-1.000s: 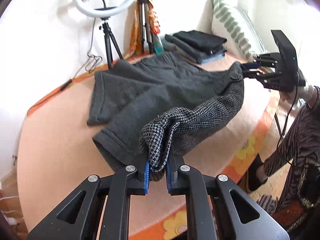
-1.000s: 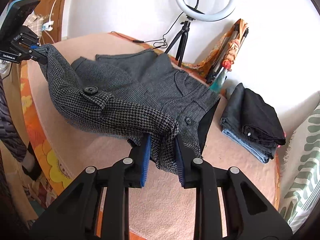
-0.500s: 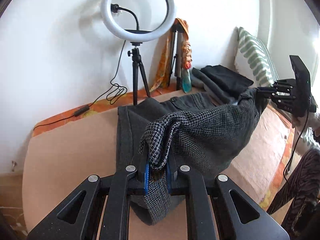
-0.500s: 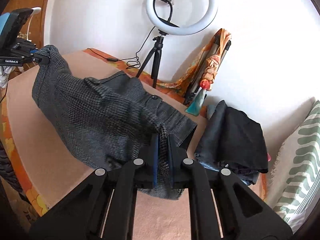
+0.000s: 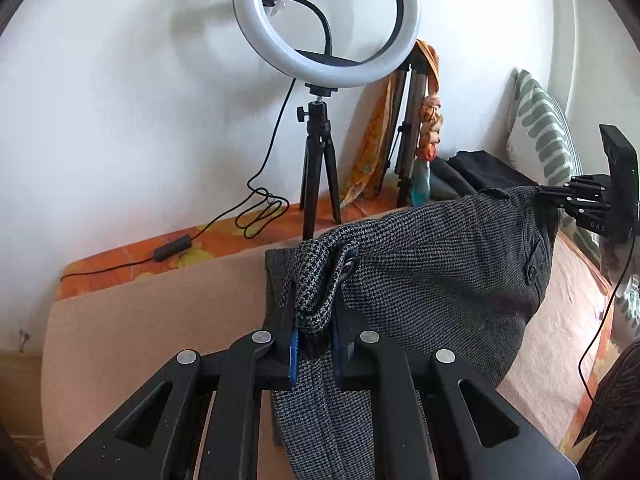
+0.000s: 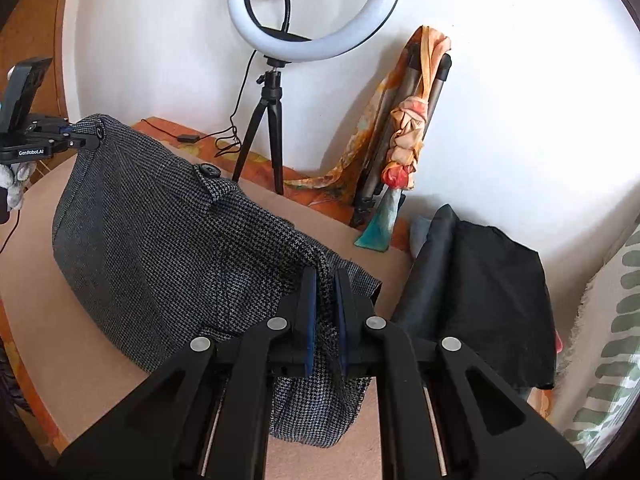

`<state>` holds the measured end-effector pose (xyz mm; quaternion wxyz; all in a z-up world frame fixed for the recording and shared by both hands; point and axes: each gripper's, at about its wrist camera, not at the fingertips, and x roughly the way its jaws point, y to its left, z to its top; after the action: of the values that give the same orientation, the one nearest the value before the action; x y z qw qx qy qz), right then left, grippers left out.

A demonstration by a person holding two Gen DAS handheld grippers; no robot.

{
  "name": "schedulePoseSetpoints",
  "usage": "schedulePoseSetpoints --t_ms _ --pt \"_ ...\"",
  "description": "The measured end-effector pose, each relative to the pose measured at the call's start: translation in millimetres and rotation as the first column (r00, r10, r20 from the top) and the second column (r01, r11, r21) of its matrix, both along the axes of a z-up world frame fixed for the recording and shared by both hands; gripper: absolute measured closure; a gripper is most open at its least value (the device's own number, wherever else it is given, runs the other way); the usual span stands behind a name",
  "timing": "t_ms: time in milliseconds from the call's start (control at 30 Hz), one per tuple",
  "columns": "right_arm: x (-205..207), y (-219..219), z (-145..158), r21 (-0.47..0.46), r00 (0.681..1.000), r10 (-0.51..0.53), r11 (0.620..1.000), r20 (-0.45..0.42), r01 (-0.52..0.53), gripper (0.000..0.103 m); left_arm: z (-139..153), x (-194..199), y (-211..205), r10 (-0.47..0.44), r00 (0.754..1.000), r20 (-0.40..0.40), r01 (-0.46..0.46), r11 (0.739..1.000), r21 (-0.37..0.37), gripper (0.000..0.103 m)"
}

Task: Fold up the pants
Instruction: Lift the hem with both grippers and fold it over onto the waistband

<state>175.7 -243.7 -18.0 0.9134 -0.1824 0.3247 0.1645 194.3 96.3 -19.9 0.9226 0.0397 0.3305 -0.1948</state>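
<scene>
The left gripper [image 5: 314,320] was clenched on one end of the pants [image 5: 432,280], a bunched fold of grey houndstooth caught between its blue pads. The pants hung stretched between the two grippers, lifted above the peach-covered bed [image 5: 160,320], the slack middle sagging onto it. Behind stood a ring light [image 5: 326,24] on a tripod against the white wall. The right gripper [image 6: 324,308] was clamped on the other end of the pants. Further right lay a pile of dark clothes [image 6: 480,292], then a striped pillow [image 6: 612,340].
</scene>
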Motion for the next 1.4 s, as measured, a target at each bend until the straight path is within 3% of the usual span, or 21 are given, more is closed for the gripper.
schedulePoseSetpoints --t_ms 300,733,1000,1067,1200,1267,1367,1400 --pt "74 8 -3 -0.056 0.999 -0.044 0.997 0.013 0.044 0.094 -11 74 -7 0.023 0.999 -0.026 -0.022 0.998 0.057 0.093" --pt "151 12 -69 -0.162 0.993 -0.094 0.983 -0.07 0.082 0.094 -75 143 -25 0.048 0.991 -0.124 -0.033 0.992 0.122 0.093" --pt "175 19 -109 -0.245 0.988 -0.116 0.966 -0.103 0.088 0.094 -104 161 -29 0.056 0.983 -0.174 -0.031 0.989 0.145 0.093" --pt "181 21 -118 -0.259 0.986 -0.119 0.962 -0.118 0.085 0.094 -105 161 -26 0.061 0.982 -0.181 -0.036 0.99 0.14 0.091" --pt "187 25 -127 -0.282 0.983 -0.142 0.954 -0.114 0.105 0.092 -100 160 -21 0.098 0.975 -0.198 -0.069 0.986 0.149 0.075" --pt "184 23 -122 -0.266 0.983 -0.146 0.957 -0.115 0.111 0.082 -92 153 -13 0.113 0.975 -0.191 -0.085 0.986 0.146 0.074" --pt "170 14 -105 -0.223 0.982 -0.17 0.964 -0.086 0.148 0.047 -78 136 -1 0.141 0.973 -0.18 -0.12 0.985 0.122 0.061" --pt "163 9 -97 -0.195 0.98 -0.185 0.966 -0.076 0.167 0.044 -73 129 3 0.143 0.974 -0.176 -0.126 0.987 0.105 0.061"
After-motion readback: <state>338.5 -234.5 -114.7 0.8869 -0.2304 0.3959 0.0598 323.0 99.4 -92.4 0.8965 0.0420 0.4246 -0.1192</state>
